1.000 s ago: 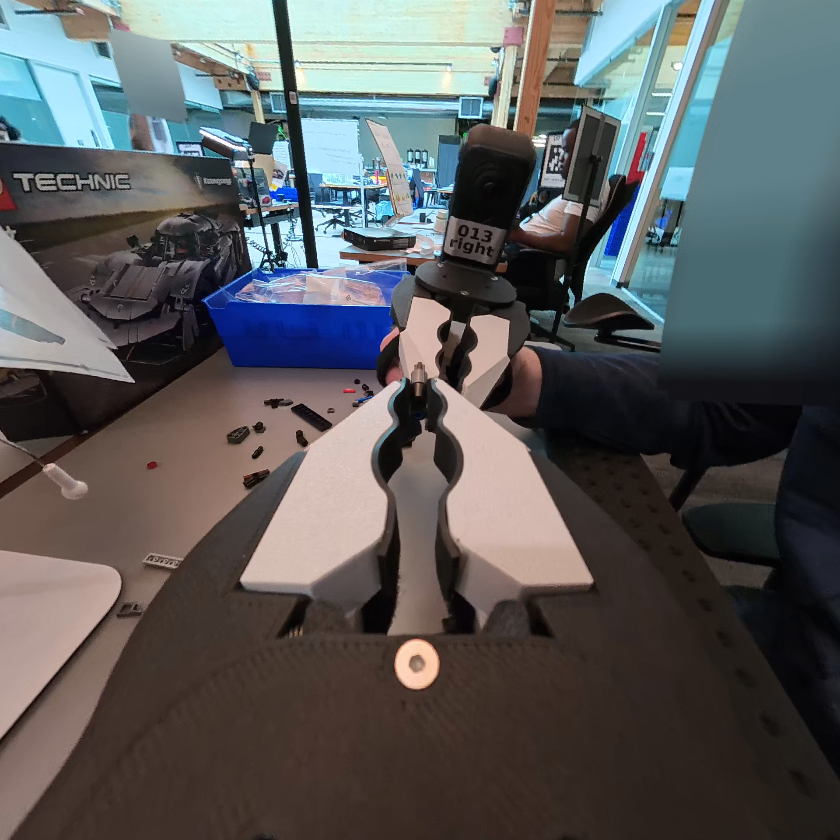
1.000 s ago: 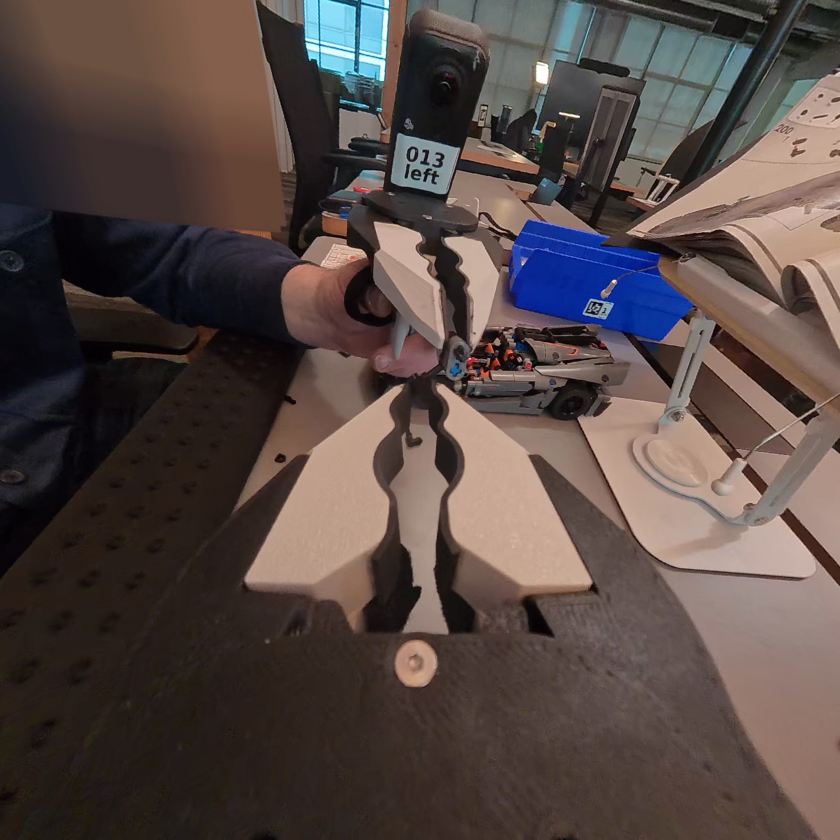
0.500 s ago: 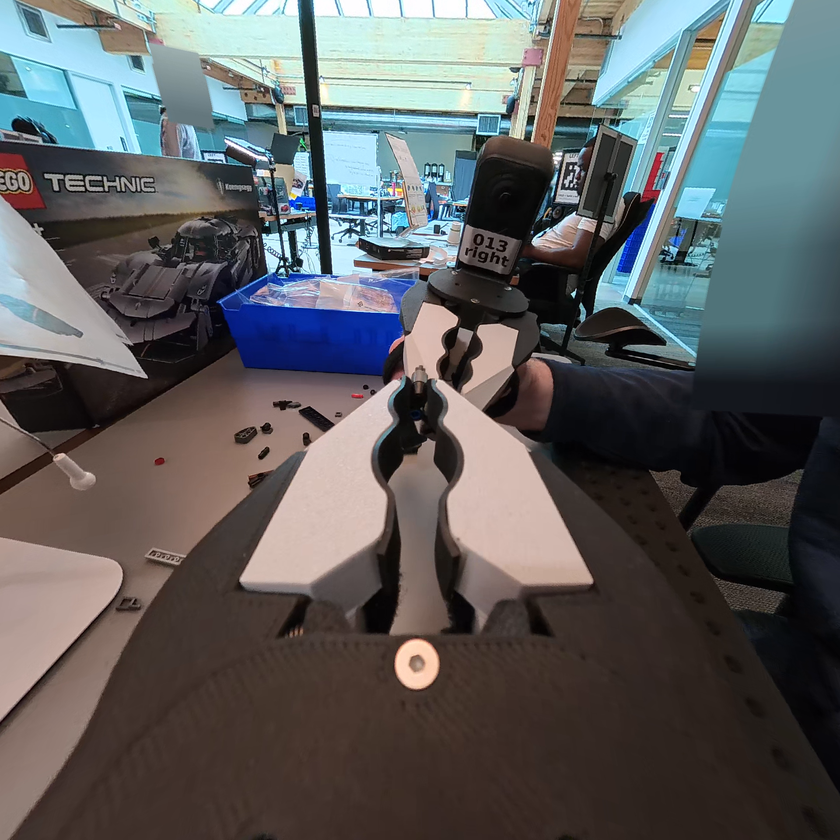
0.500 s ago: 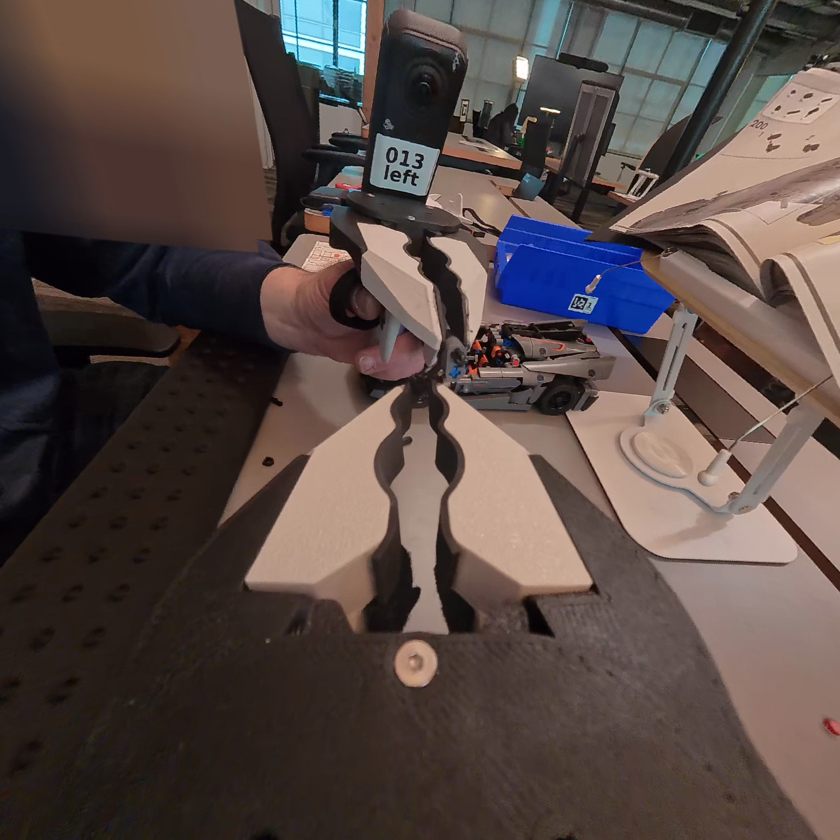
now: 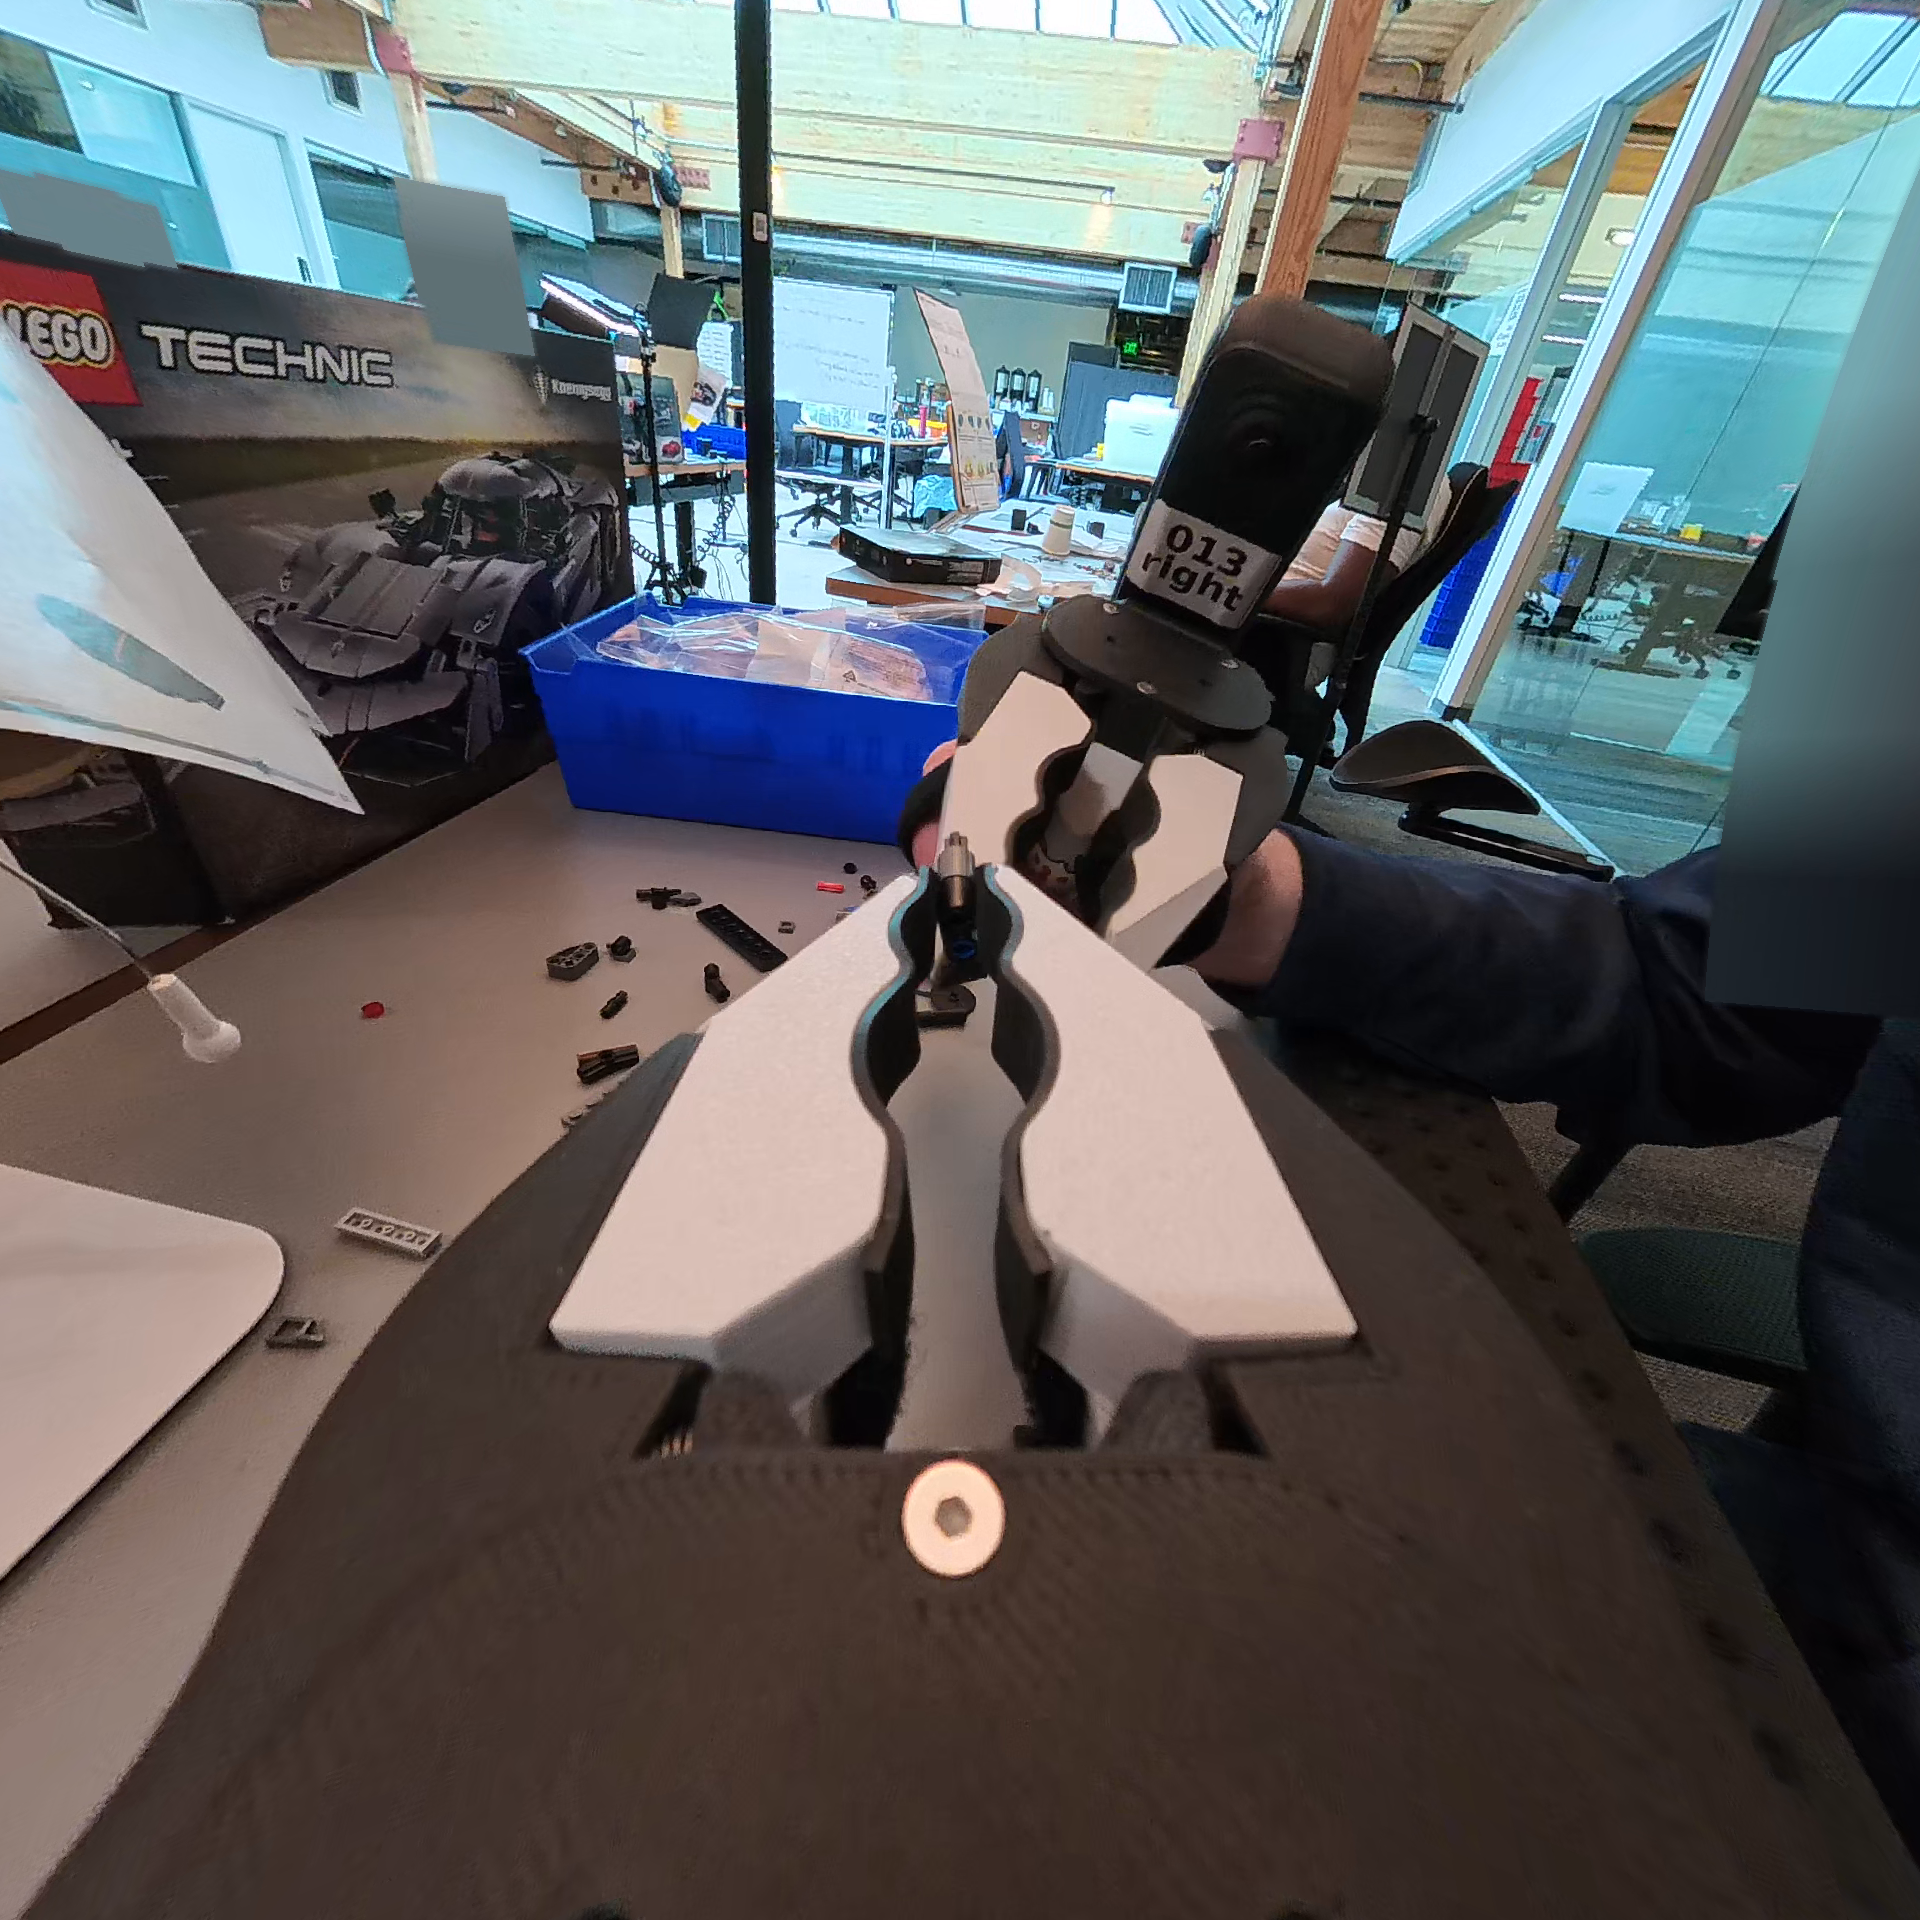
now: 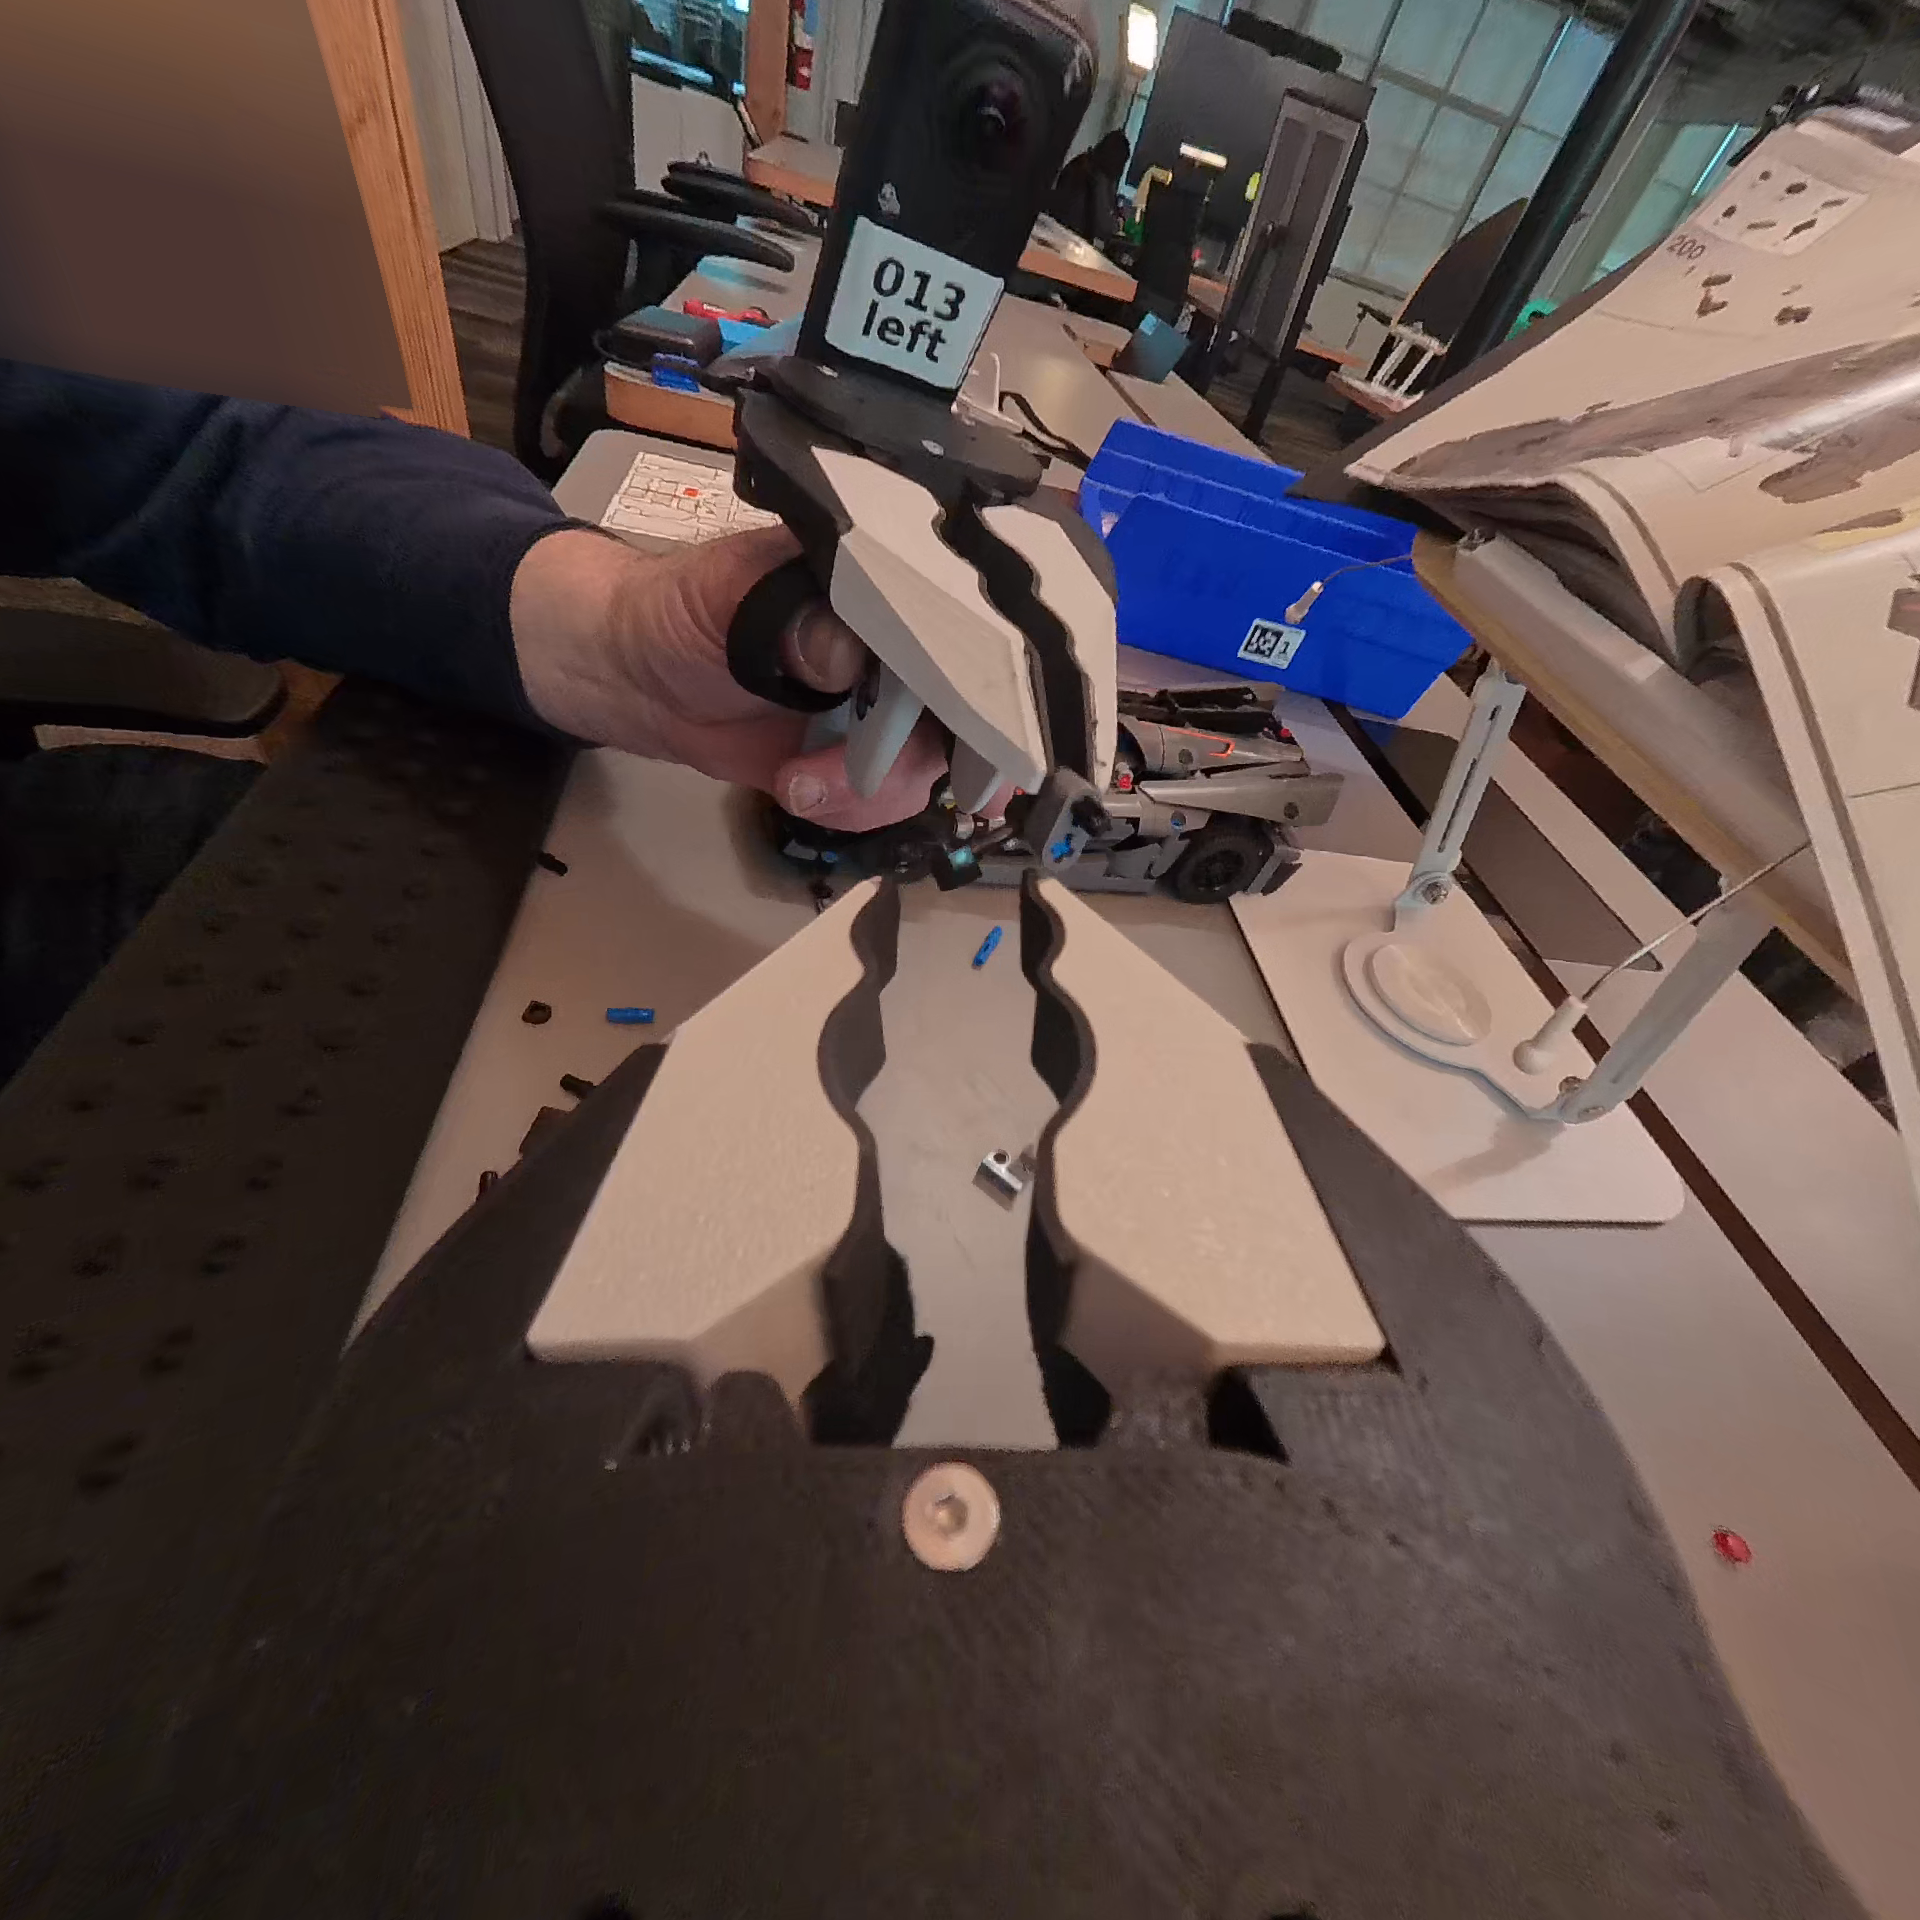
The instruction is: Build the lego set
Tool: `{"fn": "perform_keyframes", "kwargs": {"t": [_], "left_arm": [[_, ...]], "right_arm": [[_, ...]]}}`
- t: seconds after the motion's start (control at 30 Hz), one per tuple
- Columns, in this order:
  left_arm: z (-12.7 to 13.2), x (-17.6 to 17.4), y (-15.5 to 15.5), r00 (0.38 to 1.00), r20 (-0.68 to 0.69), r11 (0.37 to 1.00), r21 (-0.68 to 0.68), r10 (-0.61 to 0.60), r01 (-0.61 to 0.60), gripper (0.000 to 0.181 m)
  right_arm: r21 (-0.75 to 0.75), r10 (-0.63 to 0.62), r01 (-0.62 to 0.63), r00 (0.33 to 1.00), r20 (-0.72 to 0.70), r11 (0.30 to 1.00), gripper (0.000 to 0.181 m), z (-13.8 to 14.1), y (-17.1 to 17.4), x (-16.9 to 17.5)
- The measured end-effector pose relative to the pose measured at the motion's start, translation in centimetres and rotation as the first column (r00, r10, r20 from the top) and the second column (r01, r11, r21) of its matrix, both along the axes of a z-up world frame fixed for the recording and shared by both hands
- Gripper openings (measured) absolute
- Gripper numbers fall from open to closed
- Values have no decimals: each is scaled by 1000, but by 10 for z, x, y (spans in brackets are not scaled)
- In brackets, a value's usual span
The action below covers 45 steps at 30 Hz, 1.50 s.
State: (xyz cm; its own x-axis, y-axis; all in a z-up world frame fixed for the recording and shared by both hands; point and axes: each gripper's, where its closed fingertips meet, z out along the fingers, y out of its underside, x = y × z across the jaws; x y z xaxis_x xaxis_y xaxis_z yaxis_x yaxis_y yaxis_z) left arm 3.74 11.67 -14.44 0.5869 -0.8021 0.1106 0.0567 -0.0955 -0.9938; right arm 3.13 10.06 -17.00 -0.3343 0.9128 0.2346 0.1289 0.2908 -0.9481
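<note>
Left gripper (image 5: pixel 954 902) pinched on small grey sub-assembly (image 5: pixel 954 868) above tabletop (image 5: pixel 436 1018). Right gripper (image 6: pixel 958 896) spread, empty. Lego car (image 6: pixel 1174 800) parked behind. Risk judged: sub-assembly twisted loose, dropped among scattered pins.

Small grey sub-assembly (image 5: pixel 954 902) pinched in left gripper (image 5: pixel 956 894): lower part hidden between the finger pads, shape not resolved. Part-built lego car (image 6: pixel 1184 821): front end hidden behind the left gripper and the hand (image 6: pixel 686 665) in right wrist view. Loose dark pieces (image 5: pixel 665 971) on the table (image 5: pixel 436 1039) too small to tell apart. Set box (image 5: pixel 312 540) cut off at left edge. Instruction booklet (image 6: pixel 1662 416) cut off at right edge. Bags in blue bin (image 5: pixel 748 727): contents not discernible.
</note>
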Motion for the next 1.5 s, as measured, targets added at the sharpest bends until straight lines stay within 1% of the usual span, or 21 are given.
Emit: {"fn": "perform_keyframes", "kwargs": {"t": [0.1,0.2,0.3,0.4,0.47,0.83,0.87,0.93,1.0,1.03,1.1,1.13,1.2,1.33,1.5], "left_arm": [[-2,1,0,1000,-5,1000,-12,-13,13,5],[-7,5,-2,999,-13,998,-34,-43,43,5],[-10,8,-2,998,-15,997,-45,-57,57,5],[-10,10,-2,998,-15,997,-48,-60,59,5],[-11,10,-2,998,-9,996,-56,-63,63,5],[-11,12,-4,996,30,993,-80,-89,91,5],[-14,16,-7,993,12,989,-89,-118,118,5],[-13,19,-8,994,13,992,-73,-104,105,4],[-13,16,-5,996,-24,995,-60,-84,82,5],[-12,14,-5,996,-12,994,-64,-87,86,5],[-12,11,-2,996,29,992,-92,-82,84,4],[-15,10,0,997,16,992,-100,-71,72,4],[-17,11,1,998,11,993,-99,-70,70,4],[-18,9,2,998,23,992,-107,-64,66,4],[-26,14,3,997,-8,989,-123,-78,77,5]], "right_arm": [[4,-30,30,999,20,1000,28,-3,6,-1],[-21,-34,33,999,-1,999,37,1,7,-1],[-2,-39,39,999,-30,999,42,5,7,-1],[32,-32,33,999,-31,999,38,3,4,-2],[58,-22,23,999,-29,998,32,2,2,-1],[76,-22,24,999,-25,997,29,1,2,1],[73,-45,47,998,-37,996,11,4,5,1],[73,-25,27,999,-35,997,10,4,5,5],[84,-52,54,998,-35,995,13,4,6,2],[86,-57,60,998,-34,994,15,4,6,0],[67,-46,47,999,-18,997,24,1,5,-1],[56,-46,46,999,-4,997,26,-2,7,-1],[46,-51,51,999,2,998,21,-2,9,-1],[-19,-45,45,999,-7,999,18,5,15,5],[-62,-46,48,999,22,997,19,0,24,12]]}}
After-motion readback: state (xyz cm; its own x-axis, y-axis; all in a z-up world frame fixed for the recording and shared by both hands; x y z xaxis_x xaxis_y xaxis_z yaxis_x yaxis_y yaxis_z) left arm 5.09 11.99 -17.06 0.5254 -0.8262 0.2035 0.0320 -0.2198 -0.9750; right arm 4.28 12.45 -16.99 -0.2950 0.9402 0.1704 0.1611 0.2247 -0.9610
